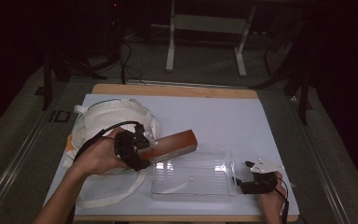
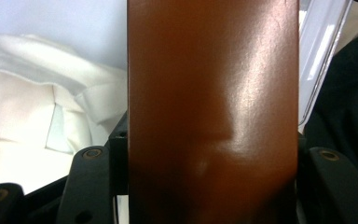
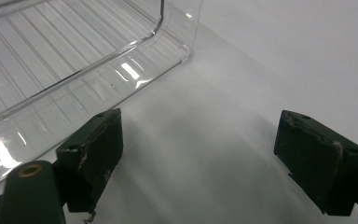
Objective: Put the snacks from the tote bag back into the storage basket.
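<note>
Toward the left half of the worktop (image 1: 242,116), my left fingers (image 1: 145,156) are pinching a flat brown case (image 1: 175,143) by one end, so that it sticks out to the right and slightly away from me, its far end raised above the near-left corner region of a clear plastic bin (image 1: 191,176). Seen from the left gripper view, the brown case (image 2: 212,107) runs straight up between my two black jaws, glossy, with a faint crease across it. Behind my left hand (image 1: 98,156) lies a white cloth bag (image 1: 107,119), crumpled, with one strap trailing toward the worktop's near edge; in the left gripper view the same white cloth (image 2: 37,126) sits to the left of the case.

Near the worktop's near-right corner, my right fingers (image 1: 242,179) are spread wide with nothing between them, resting just beside the right end of the clear bin. From the right gripper view, the left one of my fingers (image 3: 95,149) is close against the bin's ribbed wall (image 3: 74,70), though I cannot tell whether it touches, and the other stands well apart over bare white worktop (image 3: 270,60).
</note>
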A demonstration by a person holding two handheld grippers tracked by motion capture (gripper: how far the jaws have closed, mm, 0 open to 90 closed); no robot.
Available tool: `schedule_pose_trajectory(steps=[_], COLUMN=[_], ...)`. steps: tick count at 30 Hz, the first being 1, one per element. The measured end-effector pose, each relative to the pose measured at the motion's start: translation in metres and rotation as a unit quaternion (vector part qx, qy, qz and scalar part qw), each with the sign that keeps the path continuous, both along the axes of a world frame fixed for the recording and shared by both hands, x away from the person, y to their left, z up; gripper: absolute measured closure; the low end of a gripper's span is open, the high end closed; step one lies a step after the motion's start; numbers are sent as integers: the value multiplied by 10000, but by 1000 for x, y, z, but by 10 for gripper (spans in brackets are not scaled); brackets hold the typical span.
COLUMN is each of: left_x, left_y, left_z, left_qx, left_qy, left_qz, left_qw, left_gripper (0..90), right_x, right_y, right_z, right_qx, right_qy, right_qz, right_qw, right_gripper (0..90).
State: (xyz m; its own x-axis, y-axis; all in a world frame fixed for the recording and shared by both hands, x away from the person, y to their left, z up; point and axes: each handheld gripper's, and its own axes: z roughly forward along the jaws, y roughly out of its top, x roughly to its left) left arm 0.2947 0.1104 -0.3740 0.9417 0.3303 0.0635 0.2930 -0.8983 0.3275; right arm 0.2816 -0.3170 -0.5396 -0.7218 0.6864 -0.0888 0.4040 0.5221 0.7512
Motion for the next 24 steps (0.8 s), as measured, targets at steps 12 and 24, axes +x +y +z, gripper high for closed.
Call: schedule_pose_trajectory(steps=[12, 24], left_x=[-5, -10], left_y=[-10, -16], left_z=[-9, -15], left_qx=[113, 120], left_qy=[64, 209], left_qz=[-505, -931], left_qw=[9986, 9954], left_gripper=[439, 438], right_x=[0, 0], right_y=[0, 0], right_z=[0, 0], right_qx=[-1, 4], right_qy=[4, 6], right_qz=[0, -13], right_qw=[10000, 10000], right_gripper=[156, 156])
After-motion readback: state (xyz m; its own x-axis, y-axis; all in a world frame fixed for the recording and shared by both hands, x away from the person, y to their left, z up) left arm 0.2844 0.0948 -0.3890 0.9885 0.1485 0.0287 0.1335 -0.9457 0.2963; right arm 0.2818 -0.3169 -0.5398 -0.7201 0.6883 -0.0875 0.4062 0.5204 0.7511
